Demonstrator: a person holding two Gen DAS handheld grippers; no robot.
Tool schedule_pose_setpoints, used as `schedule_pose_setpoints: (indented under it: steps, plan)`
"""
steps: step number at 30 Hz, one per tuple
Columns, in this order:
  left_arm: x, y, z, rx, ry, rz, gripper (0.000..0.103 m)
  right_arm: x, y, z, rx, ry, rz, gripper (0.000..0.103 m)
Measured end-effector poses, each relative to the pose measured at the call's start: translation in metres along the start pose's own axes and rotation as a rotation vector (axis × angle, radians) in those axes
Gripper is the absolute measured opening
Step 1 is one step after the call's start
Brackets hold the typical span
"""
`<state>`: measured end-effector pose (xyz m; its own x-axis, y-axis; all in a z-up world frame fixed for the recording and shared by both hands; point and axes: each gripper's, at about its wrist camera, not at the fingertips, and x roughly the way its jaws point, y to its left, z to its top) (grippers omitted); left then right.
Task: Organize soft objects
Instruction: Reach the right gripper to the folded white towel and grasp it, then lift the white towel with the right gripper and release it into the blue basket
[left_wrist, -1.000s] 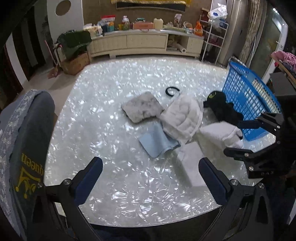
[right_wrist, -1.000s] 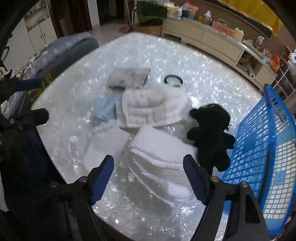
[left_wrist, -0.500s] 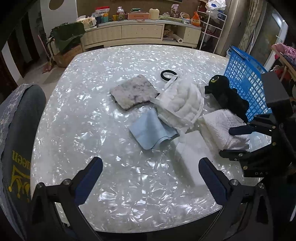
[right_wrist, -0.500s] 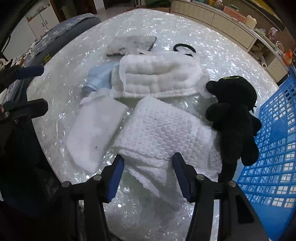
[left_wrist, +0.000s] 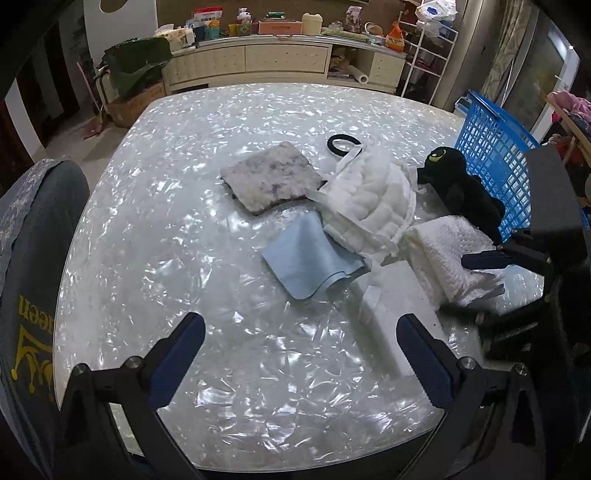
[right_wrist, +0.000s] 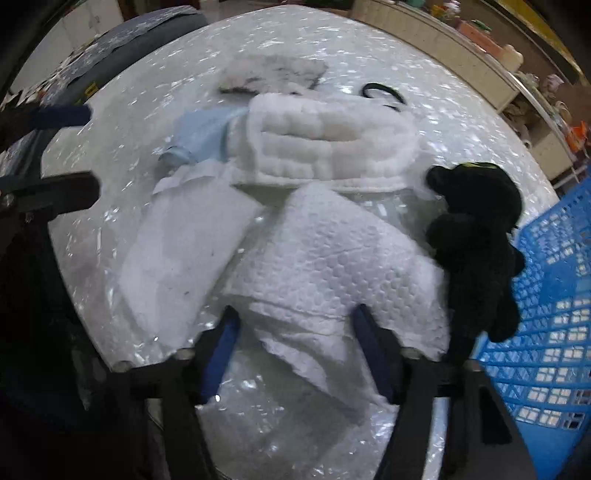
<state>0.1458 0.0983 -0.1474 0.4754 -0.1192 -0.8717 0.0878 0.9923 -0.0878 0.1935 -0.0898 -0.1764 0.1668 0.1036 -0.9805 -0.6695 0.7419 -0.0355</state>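
Note:
Soft things lie on the pearly table (left_wrist: 184, 221): a grey fuzzy pad (left_wrist: 271, 176), a light blue cloth (left_wrist: 308, 256), a white quilted piece (left_wrist: 369, 201), a flat white cloth (left_wrist: 391, 306), a white textured towel (left_wrist: 445, 254) and a black plush toy (left_wrist: 460, 184). My left gripper (left_wrist: 301, 354) is open and empty above the near table edge. My right gripper (right_wrist: 295, 332) is open, its fingers either side of the near edge of the textured towel (right_wrist: 332, 273). The plush toy (right_wrist: 476, 236) lies beside the blue basket (right_wrist: 554, 314).
The blue basket (left_wrist: 491, 155) stands at the table's right edge. A black hair band (left_wrist: 341, 142) lies behind the quilted piece. A dark chair back (left_wrist: 33, 277) stands at the left. A sideboard (left_wrist: 280, 61) with clutter is at the far wall.
My right gripper has moved forward and down onto the textured towel and its fingers have narrowed around the towel's edge. The left gripper has risen and tilted a little, staying open.

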Motion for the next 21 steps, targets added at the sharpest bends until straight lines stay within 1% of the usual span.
schedule_pose_setpoints:
  steps: [1,3,6,8,11,15,18,21]
  plan:
    - [0.000,0.001,0.000,-0.002,0.000,-0.002,0.103,0.001,-0.003,0.001,0.013,0.001,-0.001,0.042]
    - [0.000,0.002,-0.001,-0.004,0.002,-0.006,0.103,0.001,-0.005,0.001,0.018,-0.001,-0.005,0.040]
    - [0.000,0.004,-0.002,-0.004,0.006,-0.005,0.103,0.000,-0.003,0.003,0.024,-0.010,-0.044,0.036]
    - [-0.002,0.006,-0.004,-0.005,0.005,-0.007,0.103,-0.003,-0.004,0.002,0.040,-0.021,-0.052,0.028]
    - [-0.011,0.011,-0.005,-0.022,-0.008,-0.019,0.103,-0.010,-0.005,0.001,0.082,-0.048,-0.036,0.020]
    - [-0.025,0.017,-0.004,-0.052,-0.026,-0.017,0.103,-0.024,-0.002,0.001,0.103,-0.084,-0.008,0.018]
    - [-0.036,0.017,-0.003,-0.048,-0.044,0.001,0.103,-0.041,-0.004,0.006,0.125,-0.128,0.025,0.018]
    - [-0.048,0.015,-0.002,-0.044,-0.060,0.011,0.103,-0.058,0.002,0.005,0.131,-0.160,0.043,0.017]
